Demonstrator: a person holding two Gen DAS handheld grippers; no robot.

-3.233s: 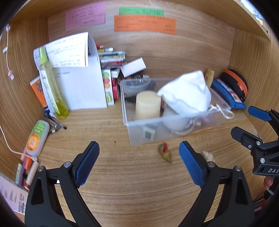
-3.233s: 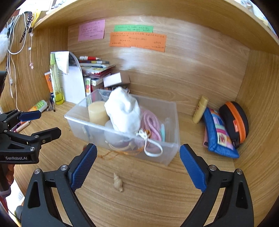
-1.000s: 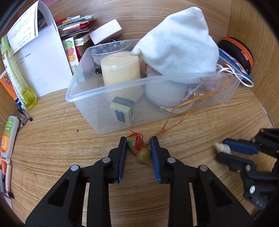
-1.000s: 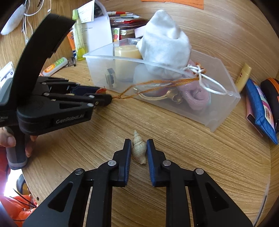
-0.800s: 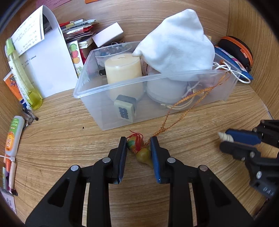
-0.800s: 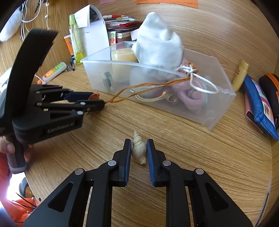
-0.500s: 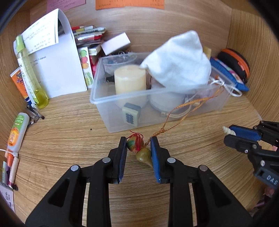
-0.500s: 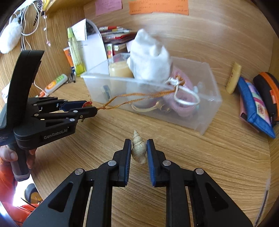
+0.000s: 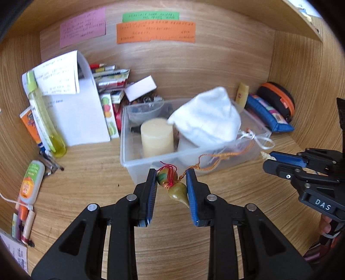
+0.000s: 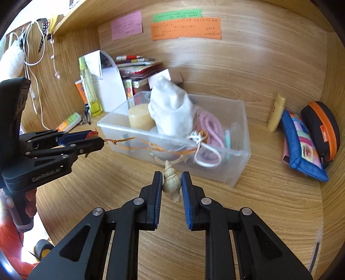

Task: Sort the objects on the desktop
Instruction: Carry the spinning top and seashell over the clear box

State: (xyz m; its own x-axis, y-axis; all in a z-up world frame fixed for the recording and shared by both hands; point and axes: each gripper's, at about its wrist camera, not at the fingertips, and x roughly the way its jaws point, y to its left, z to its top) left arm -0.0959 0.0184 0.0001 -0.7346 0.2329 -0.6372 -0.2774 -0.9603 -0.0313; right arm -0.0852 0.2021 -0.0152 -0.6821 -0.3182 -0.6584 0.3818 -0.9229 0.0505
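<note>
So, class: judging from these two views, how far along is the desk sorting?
Done: the clear box already holds a candle and a white pouch. In hand: the left hand-held gripper grips a gourd charm, the right hand-held gripper a shell. Left: both need placing, and tubes and pens lie loose.

Pink (image 9: 82, 27), green (image 9: 151, 16) and orange paper notes (image 9: 155, 31) are hanging on the wooden back wall (image 9: 215, 64). White cables (image 10: 32, 53) are dangling beside the wooden side panel (image 10: 71, 64) at left.
</note>
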